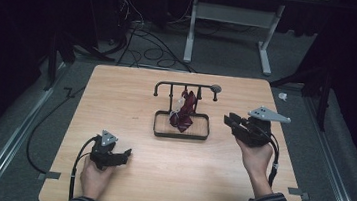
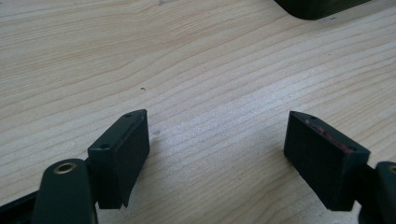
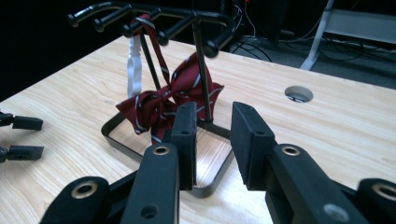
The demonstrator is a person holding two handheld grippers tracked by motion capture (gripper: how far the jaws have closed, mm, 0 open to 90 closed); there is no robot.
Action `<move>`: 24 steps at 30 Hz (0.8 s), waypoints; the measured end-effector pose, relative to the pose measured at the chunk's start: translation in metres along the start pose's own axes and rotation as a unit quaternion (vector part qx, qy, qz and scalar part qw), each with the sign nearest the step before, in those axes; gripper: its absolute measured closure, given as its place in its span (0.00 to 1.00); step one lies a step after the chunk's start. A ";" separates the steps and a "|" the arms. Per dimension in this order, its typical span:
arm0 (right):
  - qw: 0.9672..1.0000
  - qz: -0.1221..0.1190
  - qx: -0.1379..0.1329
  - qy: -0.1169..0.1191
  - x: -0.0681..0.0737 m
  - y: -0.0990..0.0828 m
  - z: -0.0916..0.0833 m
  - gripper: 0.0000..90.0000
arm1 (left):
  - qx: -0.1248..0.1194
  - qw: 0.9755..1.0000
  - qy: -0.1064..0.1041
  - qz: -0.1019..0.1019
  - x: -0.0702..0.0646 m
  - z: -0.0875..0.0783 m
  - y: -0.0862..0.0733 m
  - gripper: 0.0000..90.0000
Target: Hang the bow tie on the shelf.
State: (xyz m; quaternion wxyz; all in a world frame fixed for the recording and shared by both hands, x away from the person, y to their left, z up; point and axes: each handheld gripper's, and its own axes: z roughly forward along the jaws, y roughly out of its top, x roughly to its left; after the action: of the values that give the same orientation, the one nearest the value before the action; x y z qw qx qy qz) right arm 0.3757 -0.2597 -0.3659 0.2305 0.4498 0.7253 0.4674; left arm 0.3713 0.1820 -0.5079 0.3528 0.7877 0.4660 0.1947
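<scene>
You work at a light wooden table (image 1: 123,175) with a round grommet hole (image 3: 298,94) near its far edge. Grey carpet (image 1: 221,55) surrounds it. Beyond, black cables (image 1: 142,39) trail across the floor beside a white table frame (image 1: 268,44). The room behind is dark.

1 bow tie (image 1: 184,112), 1 rack (image 1: 181,129), 2 claws.

Left claw (image 2: 217,156) jaws wide apart over bare wooden table (image 2: 196,70)
</scene>
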 end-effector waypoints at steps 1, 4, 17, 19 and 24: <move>1.000 0.001 0.001 -0.001 -0.001 -0.002 -0.001 0.81 | 0.000 1.000 0.000 0.000 0.000 0.000 0.000 0.25; 1.000 0.003 0.002 -0.004 -0.003 -0.007 -0.004 0.81 | 0.000 1.000 0.000 0.000 0.000 0.000 0.000 0.25; 1.000 0.027 0.003 -0.013 -0.014 -0.028 -0.012 0.80 | 0.000 1.000 0.000 0.000 0.000 0.000 0.000 0.25; 0.999 0.031 0.005 -0.014 -0.015 -0.031 -0.013 0.80 | 0.000 1.000 0.000 0.000 0.000 0.000 0.000 0.25; 0.999 0.035 0.006 -0.016 -0.017 -0.037 -0.014 0.80 | 0.000 1.000 0.000 0.000 0.000 0.000 0.000 0.25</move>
State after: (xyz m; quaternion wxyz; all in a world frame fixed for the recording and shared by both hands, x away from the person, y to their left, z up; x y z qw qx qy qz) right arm 0.3573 -0.2872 -0.3937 0.2224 0.4838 0.7080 0.4639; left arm 0.3713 0.1820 -0.5079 0.3526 0.7878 0.4659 0.1949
